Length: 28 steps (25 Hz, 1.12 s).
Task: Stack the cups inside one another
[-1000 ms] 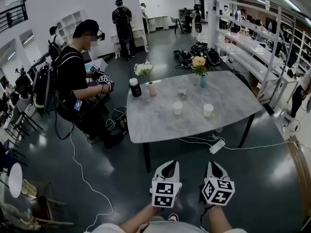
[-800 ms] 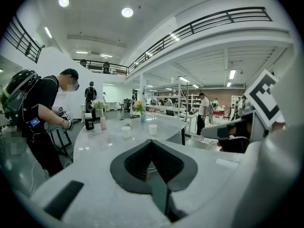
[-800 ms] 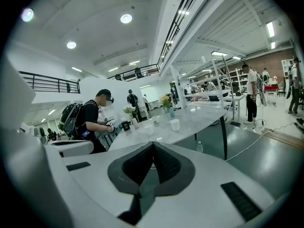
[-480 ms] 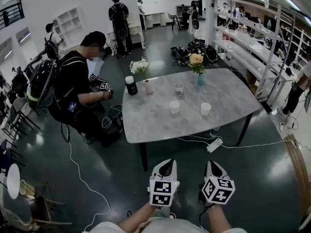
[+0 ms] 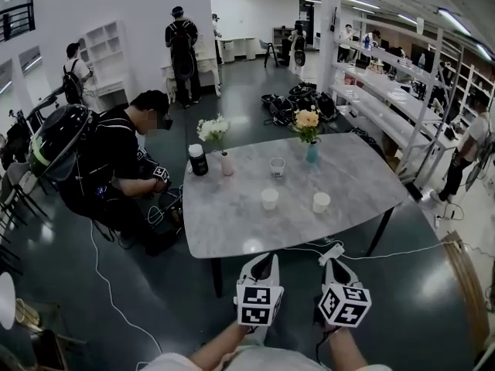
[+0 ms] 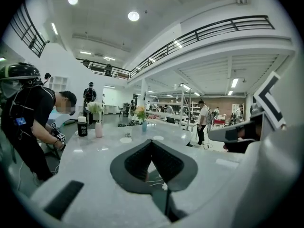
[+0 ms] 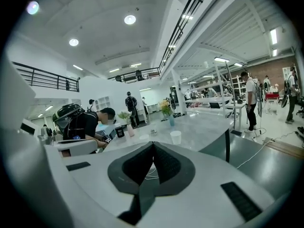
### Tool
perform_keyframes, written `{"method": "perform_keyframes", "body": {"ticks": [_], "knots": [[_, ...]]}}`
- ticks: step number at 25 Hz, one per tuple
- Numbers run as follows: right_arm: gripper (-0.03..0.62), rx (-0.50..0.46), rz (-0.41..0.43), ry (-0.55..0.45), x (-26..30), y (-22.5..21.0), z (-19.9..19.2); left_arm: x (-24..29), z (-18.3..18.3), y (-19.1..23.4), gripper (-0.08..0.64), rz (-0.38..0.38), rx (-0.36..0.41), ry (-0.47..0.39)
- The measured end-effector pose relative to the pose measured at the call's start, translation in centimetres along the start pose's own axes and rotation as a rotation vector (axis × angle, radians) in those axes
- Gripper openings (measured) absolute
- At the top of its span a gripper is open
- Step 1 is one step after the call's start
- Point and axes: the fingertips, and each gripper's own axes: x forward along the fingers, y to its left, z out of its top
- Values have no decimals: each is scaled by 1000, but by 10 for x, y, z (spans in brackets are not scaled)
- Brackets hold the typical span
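Note:
Two white cups stand apart near the middle of the grey marble table, with a clear glass cup behind them. My left gripper and right gripper hover side by side short of the table's near edge, both shut and empty. In the left gripper view the jaws of the left gripper meet, with the table beyond them. The right gripper view shows the right gripper closed too, and one white cup ahead to its right.
On the table's far side stand a black bottle, a pink vase with white flowers and a blue vase with orange flowers. A person bends at the table's left. Cables and a power strip lie under the table.
The table has drawn closer in the head view as both grippers moved forward towards it. The person at the left has bent lower. The jaws stayed shut.

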Motion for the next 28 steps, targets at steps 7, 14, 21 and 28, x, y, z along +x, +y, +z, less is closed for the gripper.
{"method": "perform_keyframes", "body": {"ticks": [7,14,21,28], "knots": [[8,3,-11,-1,59,2,25,61,15,27,-5,-26,6,20],[8,48,-36,26,116,-12,36,115,20,46,-5,-55,24,83],[8,68,-29,48,168,-12,45,163,25,69,-5,-77,33,114],[8,62,-41,52,213,-17,59,213,32,86,-5,-110,25,121]]}}
